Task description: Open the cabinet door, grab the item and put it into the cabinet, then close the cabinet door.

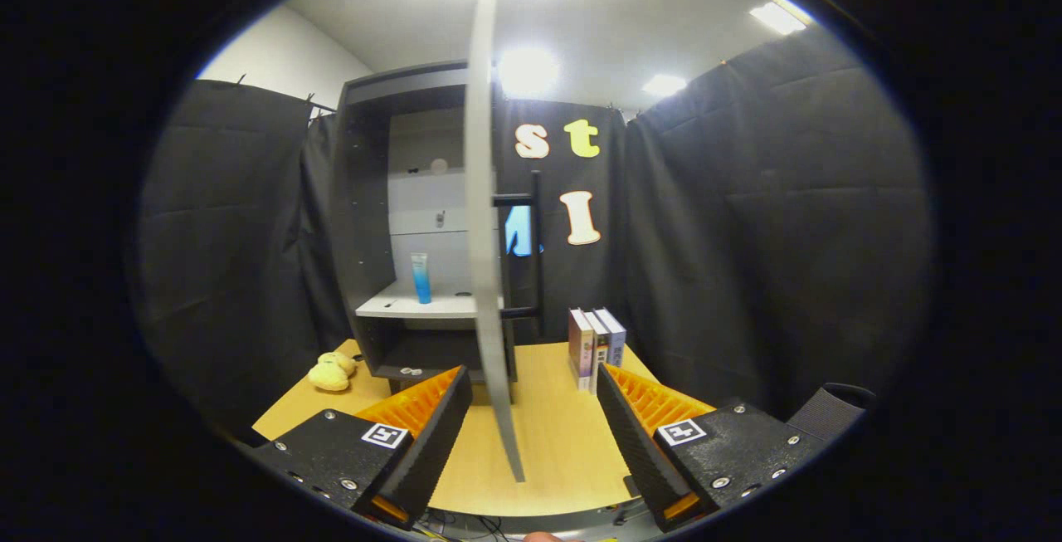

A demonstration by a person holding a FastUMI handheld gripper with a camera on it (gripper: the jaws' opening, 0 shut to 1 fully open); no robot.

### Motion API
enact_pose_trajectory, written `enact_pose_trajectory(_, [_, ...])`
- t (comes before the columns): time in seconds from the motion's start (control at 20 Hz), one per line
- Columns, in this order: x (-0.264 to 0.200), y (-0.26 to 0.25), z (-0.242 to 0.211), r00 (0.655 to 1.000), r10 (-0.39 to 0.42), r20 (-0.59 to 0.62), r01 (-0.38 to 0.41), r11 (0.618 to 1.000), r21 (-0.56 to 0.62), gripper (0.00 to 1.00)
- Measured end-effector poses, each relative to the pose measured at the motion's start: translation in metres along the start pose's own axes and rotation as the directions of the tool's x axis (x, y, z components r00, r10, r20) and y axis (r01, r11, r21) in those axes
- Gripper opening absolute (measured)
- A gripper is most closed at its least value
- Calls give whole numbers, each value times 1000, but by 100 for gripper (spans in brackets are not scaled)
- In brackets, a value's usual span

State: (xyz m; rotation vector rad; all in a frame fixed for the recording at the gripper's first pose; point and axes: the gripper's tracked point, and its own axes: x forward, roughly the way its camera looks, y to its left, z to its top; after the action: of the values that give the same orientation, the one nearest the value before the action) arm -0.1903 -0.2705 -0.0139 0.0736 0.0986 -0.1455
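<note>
1. Black cloth walls (780,218) enclose the booth on three sides, with a white ceiling (630,19) above carrying several bright lamps and a strip of pale wall visible over the cloth at the far left.
2. A light wooden tabletop (552,434) fills the foreground; its near edge is rounded, and some cables hang just below that edge.
3. A dark grey open-fronted cabinet (365,218) stands on the table toward the back, with a pale back panel and a white inner shelf (415,306).
4. The cabinet's pale grey door (485,260) is swung wide open and is seen edge-on, running from the ceiling lamps down toward the gap between the fingers; a long black bar handle (536,251) sits on its right face.
5. A blue-and-white upright tube (421,277), the item, stands on the white shelf inside the cabinet, well beyond the fingers.
6. A small yellow plush toy (332,372) lies on the table just left of the cabinet's base.
7. A short row of upright books (594,347) stands on the table right of the door, just beyond the right finger.
8. The gripper (531,442) hangs over the near table with its jaws spread wide, holding nothing; the door's lower edge falls between the fingers without touching either.
</note>
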Motion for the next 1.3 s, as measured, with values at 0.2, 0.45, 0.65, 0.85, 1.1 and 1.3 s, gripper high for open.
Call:
enact_pose_trajectory(0.2, [33, -41, 5, 1000, -4, 2, 4, 1000, 14, 93])
enact_pose_trajectory(0.45, [64, -36, 19, 995, 97, 30, -97, 995, -17, 93])
enact_pose_trajectory(0.65, [65, -22, 18, 987, 155, 51, -150, 985, -89, 93])
enact_pose_trajectory(0.85, [67, -15, 16, 988, 154, 28, -154, 988, -25, 92])
enact_pose_trajectory(1.1, [59, -1, 11, 993, 117, 4, -117, 991, 64, 92])
enact_pose_trajectory(1.3, [51, 37, 8, 993, 118, -3, -118, 991, 63, 92])
